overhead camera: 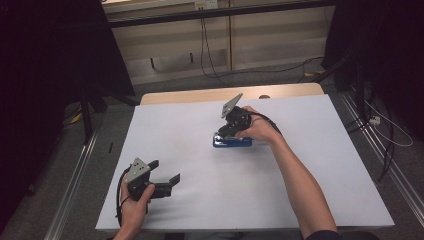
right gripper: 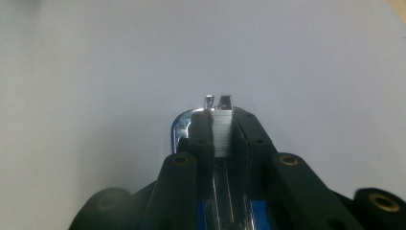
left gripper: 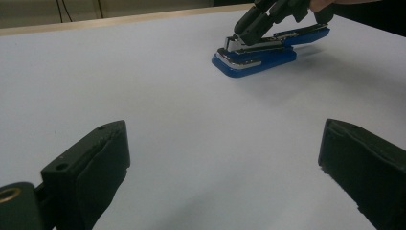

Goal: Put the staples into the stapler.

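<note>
Right claw: the right gripper (overhead camera: 226, 131) is clenched on the stapler (overhead camera: 233, 142) — in the right gripper view its two black jaws press either side of a strip of silver staples (right gripper: 223, 129) in the open magazine, near the front end.
Left claw: the left gripper (overhead camera: 167, 173) is released, jaws standing wide with nothing between them, low over the table near the person's edge.
Stapler, place: it lies flat on the white table (overhead camera: 200, 200), a little right of centre, well apart from the left gripper; in the left gripper view the blue top arm (left gripper: 301, 34) is swung up and back from the base.
Stapler, handling: rigid plastic and metal, probably compact and fairly dense — it should not flex, but the hinge means the top can flap if only one half is held.
Staples, handling: thin and brittle as a strip, likely to snap or scatter under a hard pinch.
Where to hold: the blue base (left gripper: 258, 60) at its long flat sides looks the safest purchase; the chrome nose (left gripper: 237, 57) is smooth and probably slippery.
Around: the sheet is bare all round the stapler, a wooden edge (overhead camera: 225, 94) shows at the far side, cables run on the floor beyond.
In the way: nothing between the left gripper and the stapler — the right hand (overhead camera: 260, 129) itself covers the near end.
</note>
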The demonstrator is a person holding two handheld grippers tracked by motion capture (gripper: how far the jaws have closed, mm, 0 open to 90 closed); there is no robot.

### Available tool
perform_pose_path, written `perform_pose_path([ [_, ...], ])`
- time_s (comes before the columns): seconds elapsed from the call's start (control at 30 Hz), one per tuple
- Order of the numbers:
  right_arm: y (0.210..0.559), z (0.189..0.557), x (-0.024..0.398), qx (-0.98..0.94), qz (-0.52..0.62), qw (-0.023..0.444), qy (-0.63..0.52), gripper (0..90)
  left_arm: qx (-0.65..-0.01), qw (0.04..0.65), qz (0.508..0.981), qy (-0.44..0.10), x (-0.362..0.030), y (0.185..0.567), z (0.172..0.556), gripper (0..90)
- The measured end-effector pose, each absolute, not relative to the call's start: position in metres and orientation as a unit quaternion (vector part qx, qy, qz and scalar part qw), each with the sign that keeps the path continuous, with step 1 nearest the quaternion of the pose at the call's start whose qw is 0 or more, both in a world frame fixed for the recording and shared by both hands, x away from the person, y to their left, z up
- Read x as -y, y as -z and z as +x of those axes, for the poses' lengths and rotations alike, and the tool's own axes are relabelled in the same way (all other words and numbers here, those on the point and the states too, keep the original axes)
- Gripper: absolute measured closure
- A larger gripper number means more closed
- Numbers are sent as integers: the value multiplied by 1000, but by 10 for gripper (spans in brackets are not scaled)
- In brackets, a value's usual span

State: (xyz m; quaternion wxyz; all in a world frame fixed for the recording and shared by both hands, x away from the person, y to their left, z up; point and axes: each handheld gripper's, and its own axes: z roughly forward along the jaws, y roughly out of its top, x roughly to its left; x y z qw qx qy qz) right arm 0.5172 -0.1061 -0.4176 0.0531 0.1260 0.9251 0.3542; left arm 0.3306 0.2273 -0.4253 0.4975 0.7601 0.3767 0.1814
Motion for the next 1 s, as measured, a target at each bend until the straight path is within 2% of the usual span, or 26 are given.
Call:
perform_pose_path([
  [1.0, 416, 520, 100, -927, 115, 55, -354, 789, -375, 498, 761, -179, -227, 426, 331, 38],
])
